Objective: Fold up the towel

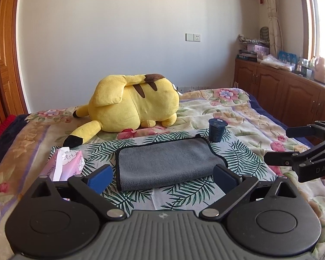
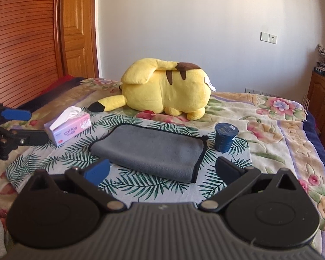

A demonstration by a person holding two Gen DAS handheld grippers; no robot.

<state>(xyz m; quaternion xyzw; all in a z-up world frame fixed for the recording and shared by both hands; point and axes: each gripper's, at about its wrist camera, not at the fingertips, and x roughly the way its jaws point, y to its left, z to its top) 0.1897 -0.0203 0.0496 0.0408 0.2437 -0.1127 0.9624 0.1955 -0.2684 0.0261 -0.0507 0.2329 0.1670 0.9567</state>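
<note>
A grey towel (image 1: 166, 162) with a black hem lies folded in a flat rectangle on a palm-leaf cloth (image 1: 238, 153) on the bed. It also shows in the right wrist view (image 2: 149, 151). My left gripper (image 1: 163, 176) is open and empty, just short of the towel's near edge, above it. My right gripper (image 2: 162, 170) is open and empty, also near the towel's front edge. The right gripper shows at the right edge of the left wrist view (image 1: 290, 146), and the left gripper at the left edge of the right wrist view (image 2: 25, 127).
A pink tissue box (image 1: 65, 164) (image 2: 69, 129) stands left of the towel. A dark blue cup (image 1: 216, 130) (image 2: 225, 137) stands at its far right corner. A yellow plush toy (image 1: 132, 106) (image 2: 169, 88) lies behind. Wooden cabinets (image 1: 281, 91) line the right wall.
</note>
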